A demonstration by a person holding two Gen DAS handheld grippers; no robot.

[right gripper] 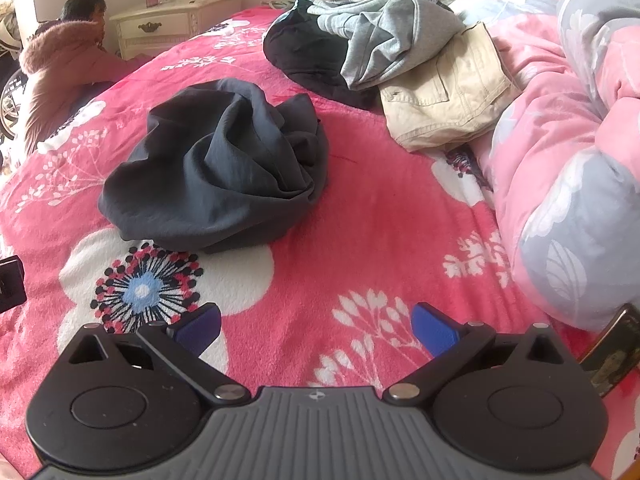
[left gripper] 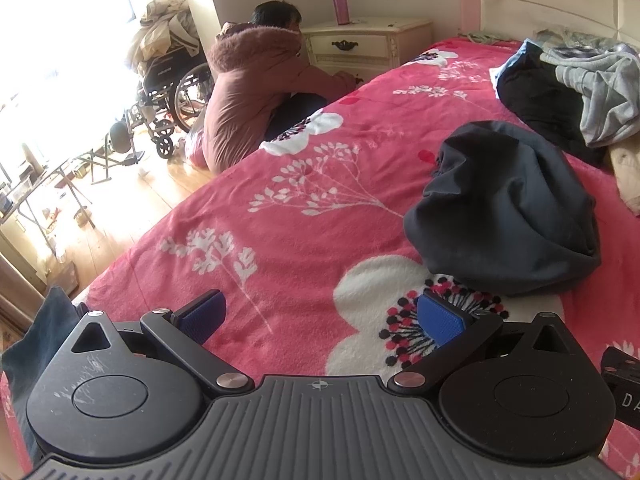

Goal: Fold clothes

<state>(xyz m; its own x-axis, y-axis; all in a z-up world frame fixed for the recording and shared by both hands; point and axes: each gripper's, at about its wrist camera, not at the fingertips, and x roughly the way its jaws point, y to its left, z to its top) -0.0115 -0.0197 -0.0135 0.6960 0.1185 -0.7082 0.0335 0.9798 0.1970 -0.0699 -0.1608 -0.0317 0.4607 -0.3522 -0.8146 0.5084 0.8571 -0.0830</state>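
Clothes lie unfolded on a bed covered by a pink floral blanket [right gripper: 384,216]. At the left, beyond the bed's left edge, a person in a pink hooded coat [left gripper: 256,92] crouches at a cream nightstand [left gripper: 360,46]; the lower body is hidden by the bed edge. A wheelchair [left gripper: 168,92] behind is washed out by window glare. Near the bed's middle sits a dark grey garment [right gripper: 224,168], crumpled into a mound, so its type cannot be told. Toward the headboard lies a heap: a black garment [right gripper: 304,56], largely covered by a light grey sweatshirt [right gripper: 392,36], which also overlaps beige trousers [right gripper: 444,92]. Along the right edge a pink-and-grey quilt [right gripper: 568,168] is bunched, hiding the blanket beneath and cut off by the frame. A dark object [right gripper: 612,352] at the lower right is only partly visible. The left gripper [left gripper: 320,320] and right gripper [right gripper: 316,328] both hover over the blanket near the foot, blue pads spread wide, holding nothing, short of the dark grey garment.
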